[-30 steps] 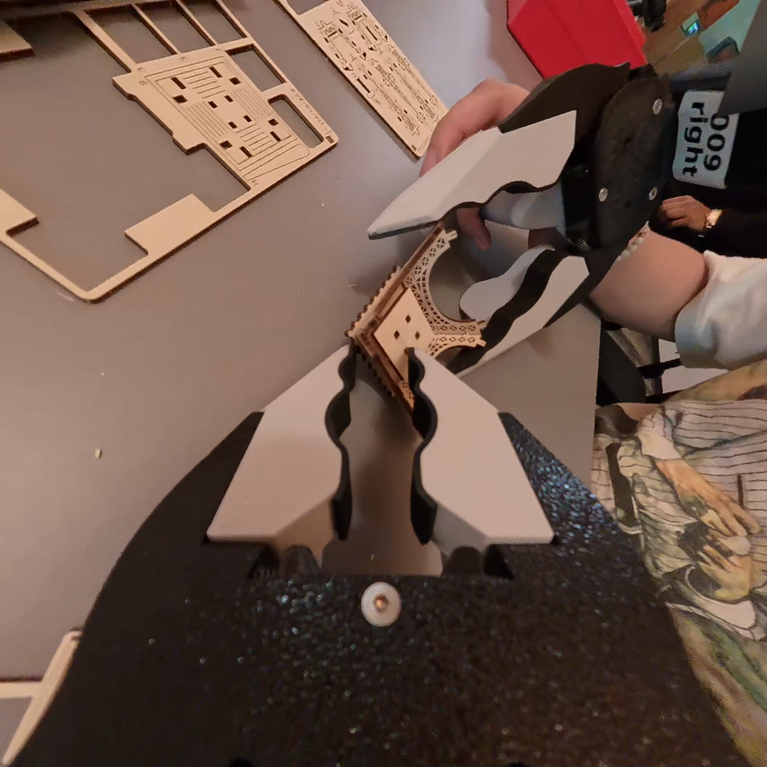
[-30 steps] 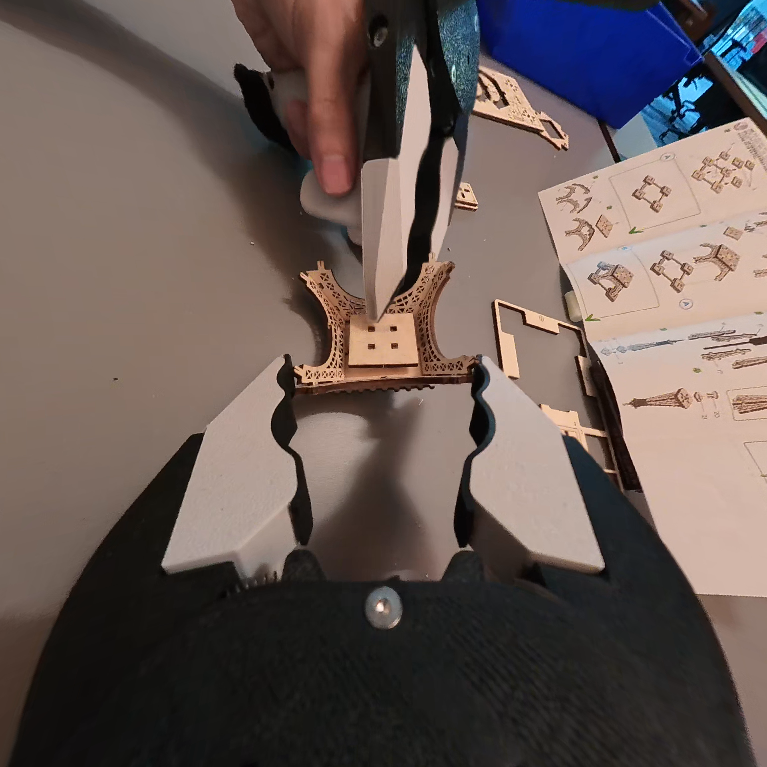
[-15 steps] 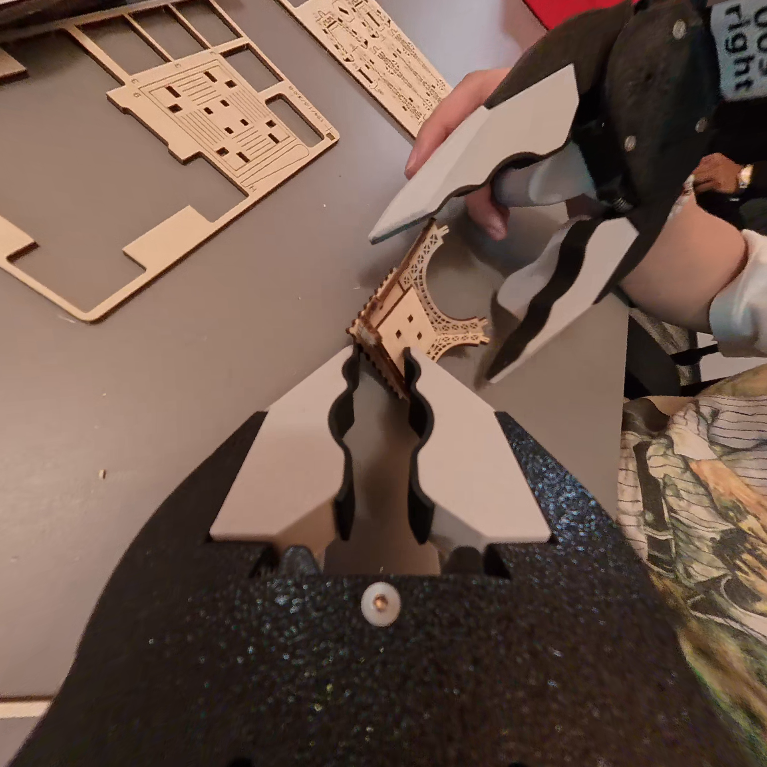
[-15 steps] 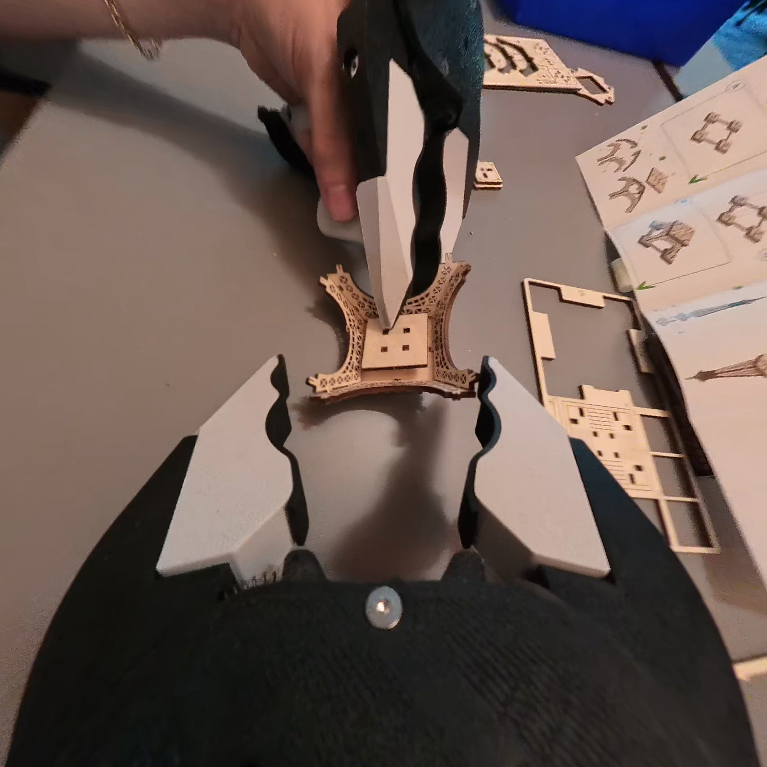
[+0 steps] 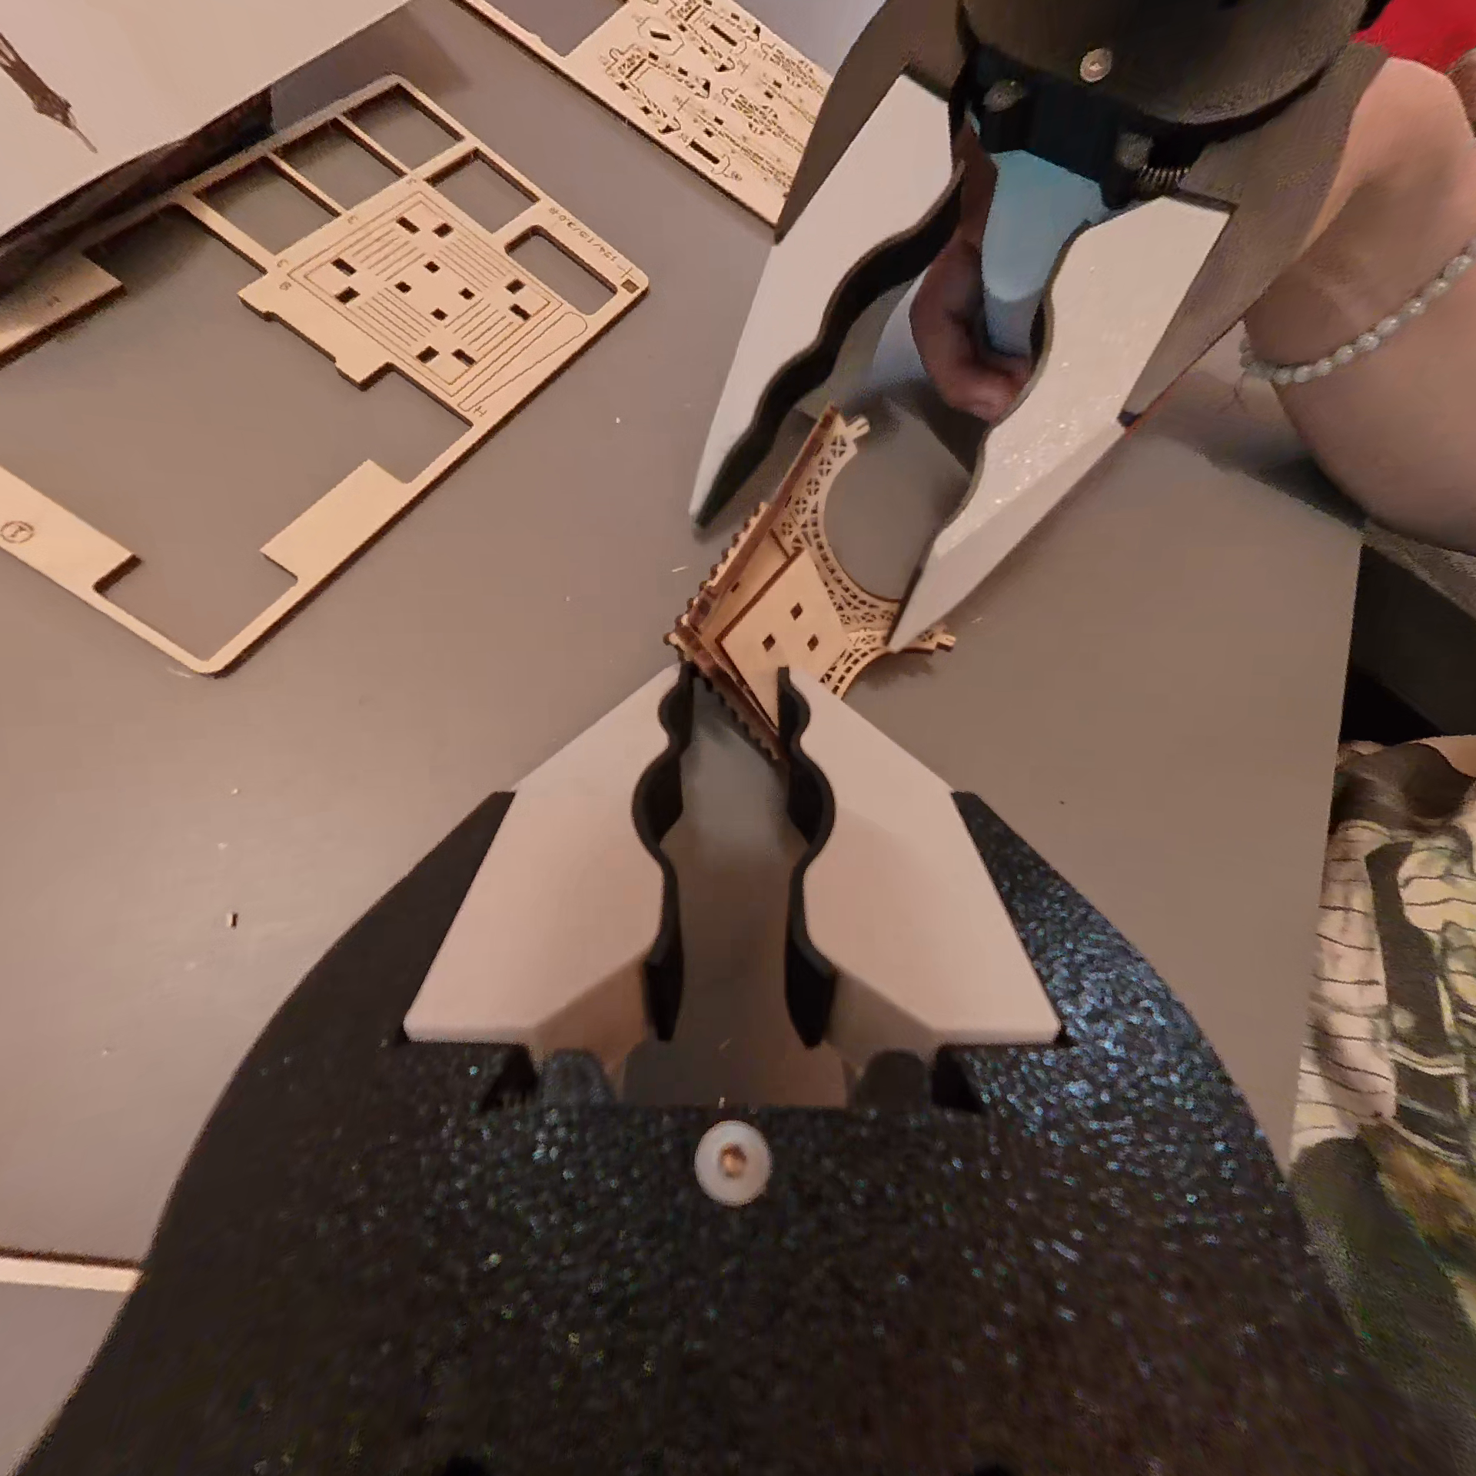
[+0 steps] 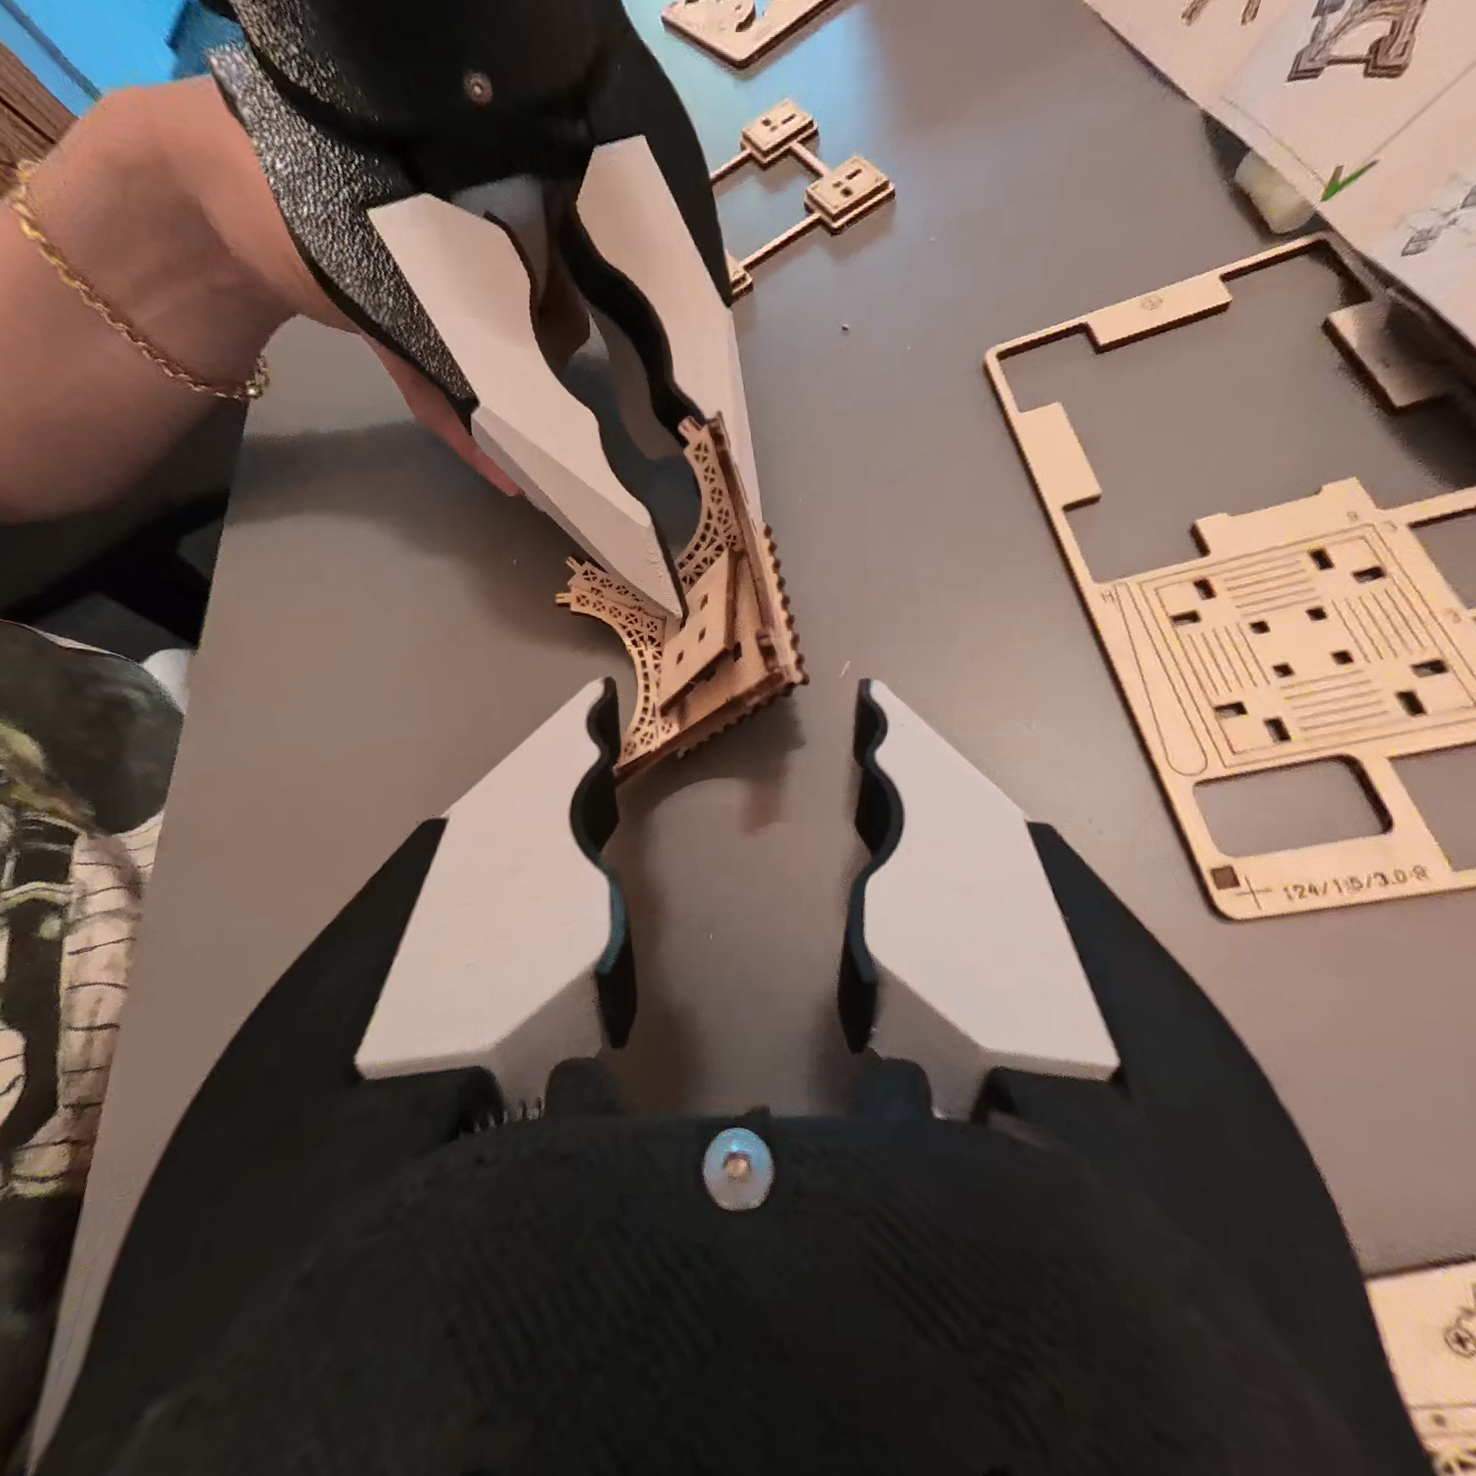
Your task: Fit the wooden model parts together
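Pinching the wooden tower base (image 5: 787, 615) near the tabletop's (image 5: 399, 799) edge, the left gripper (image 5: 731, 687) should hold firm — the right gripper (image 6: 735, 695), jaws wide and empty, aligning squarely.

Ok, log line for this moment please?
left gripper: shut on wooden model | right gripper: open, around wooden model | wooden model: tilted on table

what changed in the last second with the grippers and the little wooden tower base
The right hand-held gripper swung round and came down, open, straddling the wooden tower base, one fingertip now on a lattice leg. The left hand-held gripper stays shut on the base's toothed edge, which stays on the grey table. The punched-out wooden sheet has not moved.
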Demonstrator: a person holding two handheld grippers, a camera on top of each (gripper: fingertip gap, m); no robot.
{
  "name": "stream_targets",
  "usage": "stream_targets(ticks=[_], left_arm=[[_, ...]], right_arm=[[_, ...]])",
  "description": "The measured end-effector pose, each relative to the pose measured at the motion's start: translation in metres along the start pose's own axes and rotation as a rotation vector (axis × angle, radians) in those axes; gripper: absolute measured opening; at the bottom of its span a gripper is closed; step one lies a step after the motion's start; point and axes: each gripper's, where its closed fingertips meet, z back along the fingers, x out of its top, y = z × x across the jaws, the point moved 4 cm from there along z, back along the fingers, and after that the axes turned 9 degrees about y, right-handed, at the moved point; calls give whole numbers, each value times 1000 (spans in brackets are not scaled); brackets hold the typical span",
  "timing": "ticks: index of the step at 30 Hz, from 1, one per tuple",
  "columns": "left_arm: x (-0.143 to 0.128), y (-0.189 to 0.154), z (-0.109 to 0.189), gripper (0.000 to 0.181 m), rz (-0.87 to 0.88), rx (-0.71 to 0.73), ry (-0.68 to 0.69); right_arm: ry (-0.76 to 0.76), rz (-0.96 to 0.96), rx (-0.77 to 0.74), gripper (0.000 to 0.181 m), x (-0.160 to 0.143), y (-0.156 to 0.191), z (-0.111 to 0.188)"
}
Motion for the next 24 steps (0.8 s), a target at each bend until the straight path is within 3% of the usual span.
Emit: stream_targets(ticks=[6, 18, 24], left_arm=[[-1, -2, 0, 18, -17, 35, -32], [0, -6, 4, 19, -158, 101, -94], [1, -4, 4, 28, -165, 33, -85]], right_arm=[[-23, -25, -3, 29, 4, -1, -3], [-59, 52, -55, 21, 6, 5, 1], [-61, 175, -123, 20, 5, 9, 2]])
